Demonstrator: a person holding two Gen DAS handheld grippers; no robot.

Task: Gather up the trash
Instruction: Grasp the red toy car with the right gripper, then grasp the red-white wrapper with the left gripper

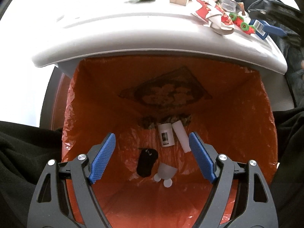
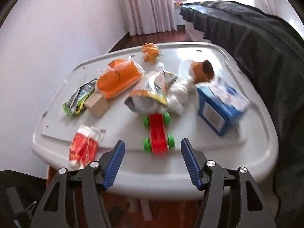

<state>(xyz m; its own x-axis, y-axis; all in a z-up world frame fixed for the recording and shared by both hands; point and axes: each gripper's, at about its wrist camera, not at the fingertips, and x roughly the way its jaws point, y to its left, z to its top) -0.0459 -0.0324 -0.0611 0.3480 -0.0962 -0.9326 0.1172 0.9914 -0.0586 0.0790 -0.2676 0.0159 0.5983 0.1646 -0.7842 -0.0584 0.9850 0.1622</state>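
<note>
Two grippers, both with jaws apart and nothing between them: the left gripper (image 1: pixel 152 155) hangs pointing down into the orange-lined bin (image 1: pixel 262 114), the right gripper (image 2: pixel 153 164) is over the near edge of the white table (image 2: pixel 209 174), aimed at the clutter. Bin sits tucked under the table's edge, probably so trash only needs a short carry off the top and a drop. Already in the bin: a white paper cup (image 1: pixel 166 135), a white tube (image 1: pixel 181 136), a black scrap (image 1: pixel 146 161), small white bits. Trash yet to collect is on the table: red wrapper (image 2: pixel 84 148) nearest the right jaws, green-silver wrapper (image 2: pixel 79 96), crumpled foil bag (image 2: pixel 150 93). Toy car (image 2: pixel 158 133), wooden block (image 2: pixel 96 104) and blue box (image 2: pixel 222 106) look like non-trash, likely mixed in as distractors. Right view is blurred, so finer labels unreadable. Red wrapper looks like the easiest next pick
</note>
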